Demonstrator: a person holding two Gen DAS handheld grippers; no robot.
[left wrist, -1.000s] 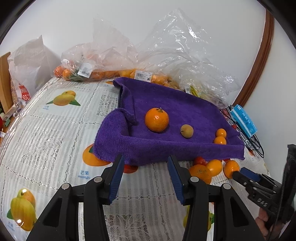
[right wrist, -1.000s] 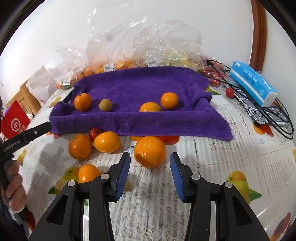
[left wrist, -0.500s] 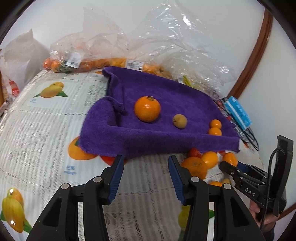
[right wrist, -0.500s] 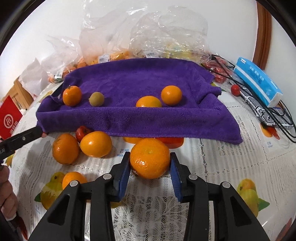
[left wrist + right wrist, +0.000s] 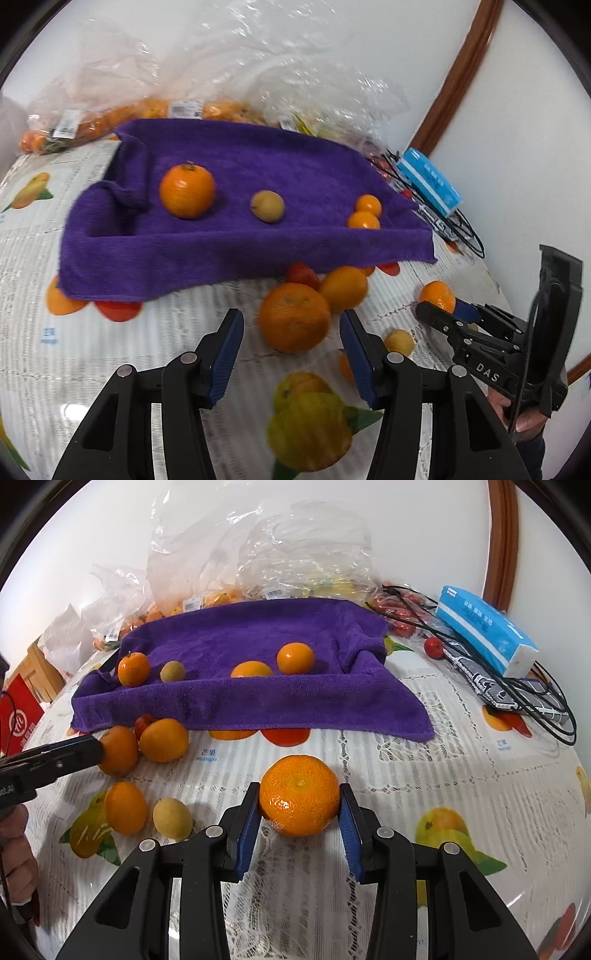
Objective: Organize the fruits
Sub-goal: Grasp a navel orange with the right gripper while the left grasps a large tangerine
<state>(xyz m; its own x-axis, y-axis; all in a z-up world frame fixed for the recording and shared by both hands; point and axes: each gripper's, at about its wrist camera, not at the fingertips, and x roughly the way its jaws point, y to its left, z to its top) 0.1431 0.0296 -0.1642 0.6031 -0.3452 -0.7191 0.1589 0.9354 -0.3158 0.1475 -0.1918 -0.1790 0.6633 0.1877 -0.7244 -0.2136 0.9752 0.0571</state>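
A purple towel [image 5: 258,653] lies on the table with several fruits on it: a tangerine [image 5: 133,669], a small brown fruit [image 5: 172,671] and two small oranges [image 5: 295,658]. My right gripper [image 5: 299,808] is shut on a tangerine [image 5: 298,799] in front of the towel; it also shows in the left wrist view [image 5: 437,294]. My left gripper [image 5: 291,334] is open around a large orange [image 5: 294,316], its pads apart from the fruit. More loose fruits lie beside it: an oval orange [image 5: 163,739], a red fruit [image 5: 302,276], another orange [image 5: 125,807] and a pale yellow fruit [image 5: 172,819].
Plastic bags of fruit [image 5: 258,565] stand behind the towel against the wall. A blue tissue pack [image 5: 485,630] and black cables [image 5: 517,686] lie at the right. A red fruit [image 5: 433,647] sits near the cables. The tablecloth [image 5: 406,775] has printed fruit.
My right gripper has closed on the tangerine. My left gripper has moved right and forward, so the large orange now sits between its open fingers.
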